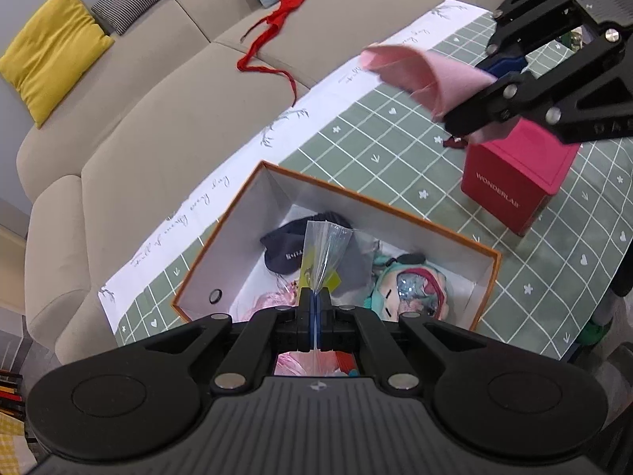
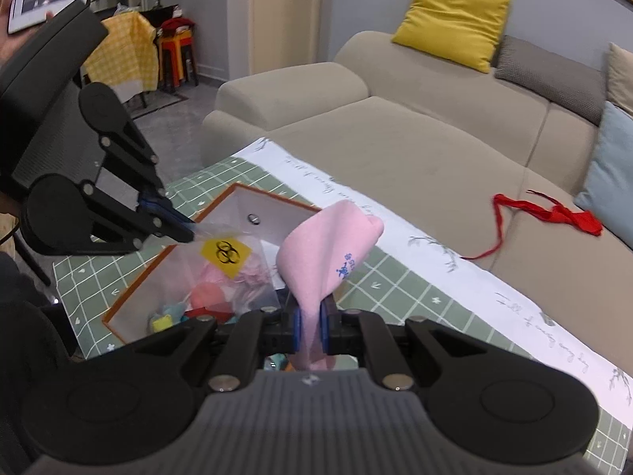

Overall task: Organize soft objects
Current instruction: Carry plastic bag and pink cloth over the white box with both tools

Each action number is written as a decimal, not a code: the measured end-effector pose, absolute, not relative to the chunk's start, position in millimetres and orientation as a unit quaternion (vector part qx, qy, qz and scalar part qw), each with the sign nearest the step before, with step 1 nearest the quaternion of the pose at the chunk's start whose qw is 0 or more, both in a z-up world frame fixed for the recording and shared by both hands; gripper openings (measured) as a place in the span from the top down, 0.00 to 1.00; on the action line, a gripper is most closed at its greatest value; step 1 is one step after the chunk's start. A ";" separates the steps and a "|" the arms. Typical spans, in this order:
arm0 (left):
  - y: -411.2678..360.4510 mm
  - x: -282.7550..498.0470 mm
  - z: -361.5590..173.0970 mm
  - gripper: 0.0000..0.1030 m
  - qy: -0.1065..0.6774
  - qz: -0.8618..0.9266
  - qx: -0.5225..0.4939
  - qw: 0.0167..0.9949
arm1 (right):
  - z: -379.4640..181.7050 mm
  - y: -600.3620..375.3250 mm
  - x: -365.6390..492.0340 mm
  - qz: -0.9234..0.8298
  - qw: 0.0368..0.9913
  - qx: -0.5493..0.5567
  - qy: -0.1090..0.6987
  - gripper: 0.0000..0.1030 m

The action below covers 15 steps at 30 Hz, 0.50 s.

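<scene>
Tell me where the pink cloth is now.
The pink cloth is pinched in the right gripper, held above the green tablecloth beside the open box.

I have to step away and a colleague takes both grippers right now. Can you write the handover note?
Left gripper: shut on the clear plastic bag, held over the open box.
Right gripper: shut on the pink cloth, in the air above the table.
Done: a dark cap and a plush toy lie in the box.
Left: probably the bag and cloth go in; a red ribbon lies on the sofa.
</scene>
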<state>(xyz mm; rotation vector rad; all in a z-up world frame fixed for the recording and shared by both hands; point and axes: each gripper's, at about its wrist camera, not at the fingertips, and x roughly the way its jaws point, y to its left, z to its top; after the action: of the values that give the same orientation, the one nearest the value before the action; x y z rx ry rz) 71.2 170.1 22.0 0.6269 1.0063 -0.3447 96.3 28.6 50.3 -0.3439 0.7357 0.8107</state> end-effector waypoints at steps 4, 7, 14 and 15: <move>175.1 70.4 12.1 0.99 0.478 -0.163 0.290 0.813 | 39.7 47.1 91.3 0.395 0.830 -0.170 0.356 0.93; 179.4 69.3 3.0 1.00 0.484 -0.165 0.286 0.811 | 29.8 60.1 88.4 0.401 0.822 -0.178 0.364 0.93; 187.5 67.3 -23.7 0.99 0.506 -0.175 0.285 0.795 | 5.4 85.8 86.5 0.411 0.804 -0.191 0.385 0.93; 189.0 66.7 -27.5 0.99 0.509 -0.177 0.285 0.793 | 2.2 88.9 86.0 0.412 0.802 -0.192 0.388 0.93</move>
<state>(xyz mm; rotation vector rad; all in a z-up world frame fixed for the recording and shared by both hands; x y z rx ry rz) 66.7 189.0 -27.5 0.6131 1.0953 -0.3805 86.0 88.9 2.2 -0.4124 0.8311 0.8843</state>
